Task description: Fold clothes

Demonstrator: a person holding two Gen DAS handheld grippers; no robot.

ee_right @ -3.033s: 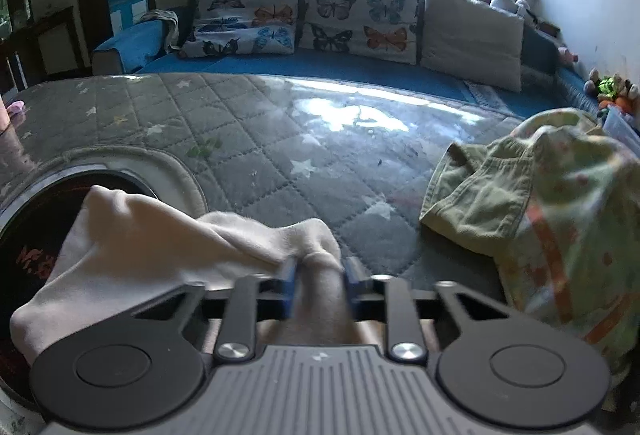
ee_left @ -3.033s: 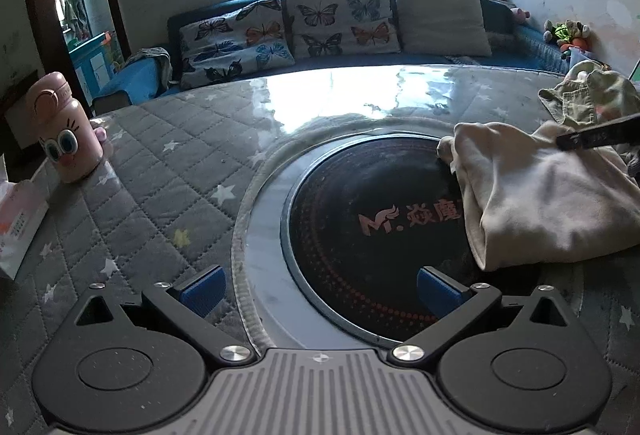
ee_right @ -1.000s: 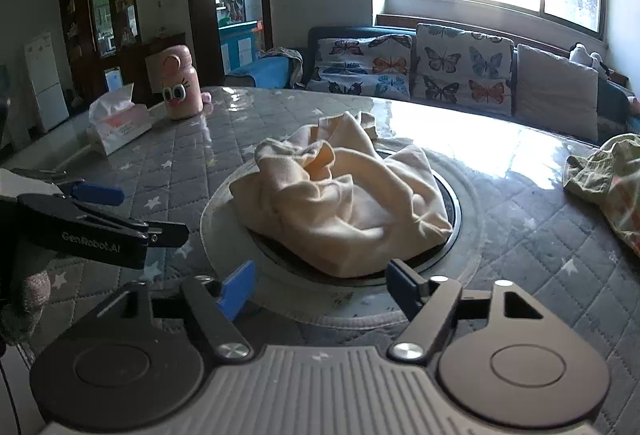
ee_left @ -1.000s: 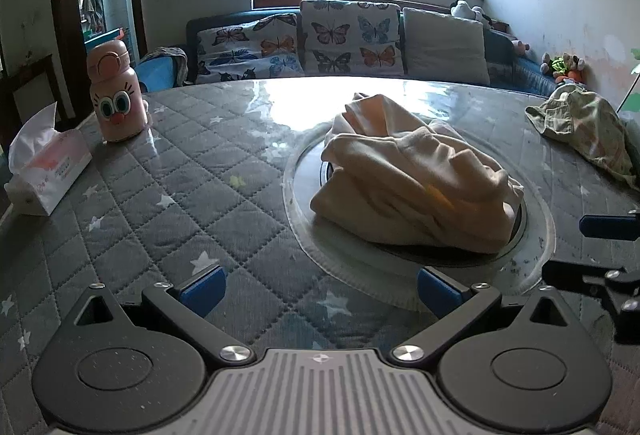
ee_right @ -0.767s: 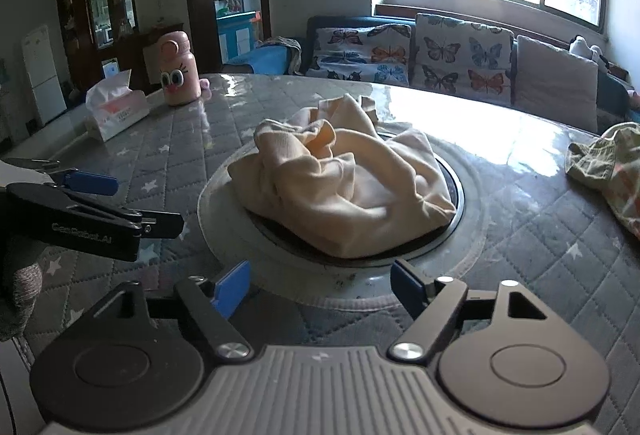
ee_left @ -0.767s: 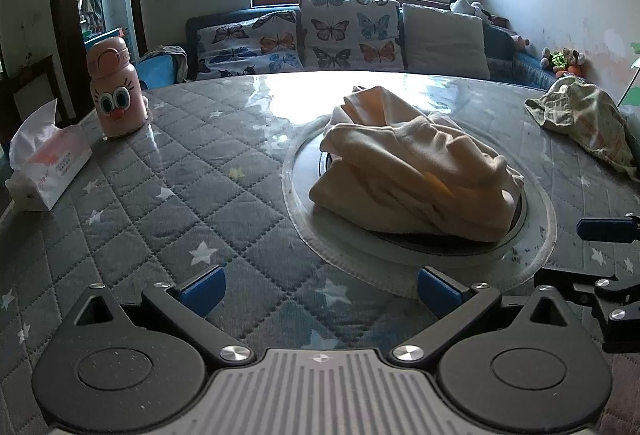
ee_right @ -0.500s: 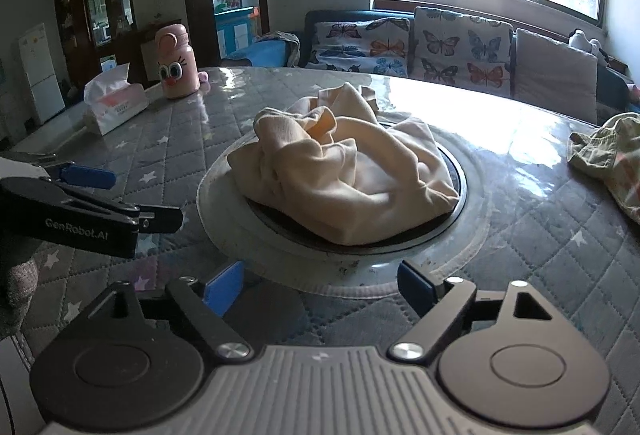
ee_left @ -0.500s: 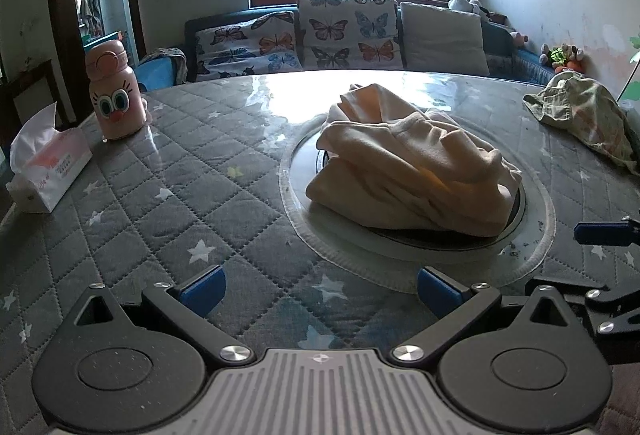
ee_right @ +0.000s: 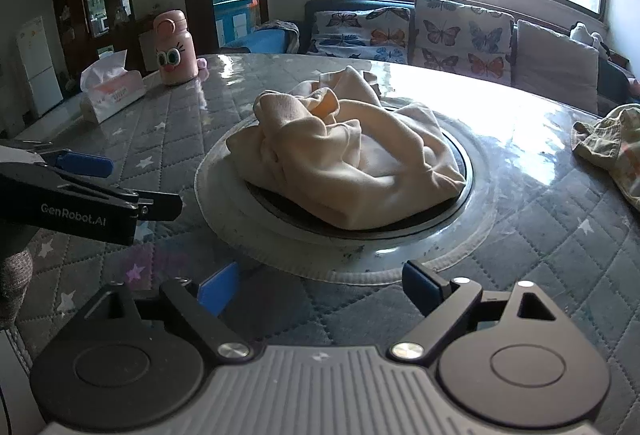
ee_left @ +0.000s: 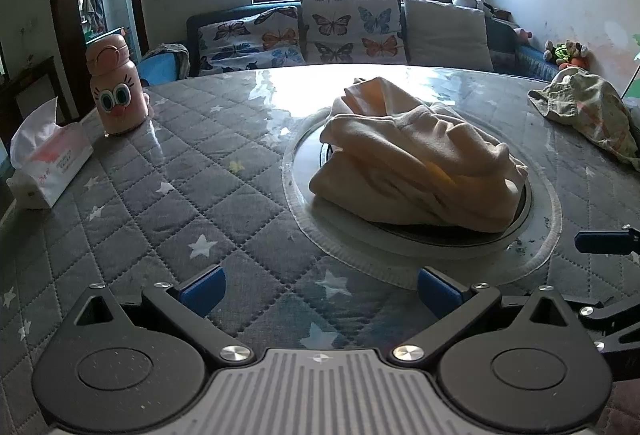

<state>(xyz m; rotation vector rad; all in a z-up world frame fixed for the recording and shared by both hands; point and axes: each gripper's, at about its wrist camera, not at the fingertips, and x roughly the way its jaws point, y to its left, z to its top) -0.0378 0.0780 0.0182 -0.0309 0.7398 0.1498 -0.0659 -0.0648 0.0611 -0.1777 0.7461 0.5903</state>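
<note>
Cream garment (ee_left: 420, 171) heaped in a loose, rumpled mound at the centre of the tabletop (ee_left: 172, 203), on the dark round inset with its pale ring (ee_left: 536, 235); folds bunched and overlapping, no flat panel, no squared edge, so not lying as a folded piece would. Second garment, olive and patterned (ee_left: 588, 115), crumpled at the far right edge of the tabletop, well apart from the mound. Pink bottle with cartoon eyes (ee_left: 116, 91) and tissue box (ee_left: 48, 163) along the left edge, clear of the work. Left tongs (ee_left: 318, 289) wide apart and holding nothing, low over the near edge, short of the ring. Right tongs (ee_right: 320, 285) likewise wide apart and empty, just beside the left, also at the near edge, aimed at the mound from its right. Step in hand, judged from this: a pause between grips, both tongs free and facing the cream heap. Next move likely calls for finding a true edge or corner of the cloth, a hem or a shoulder, rather than a pinch of the bunched middle; then one grip on each side, a lift and a spread to get the cloth flat before any crease. Soft, thick fabric, apt to slump and drag; slick glossy tabletop, so sliding likely under a pull.
</note>
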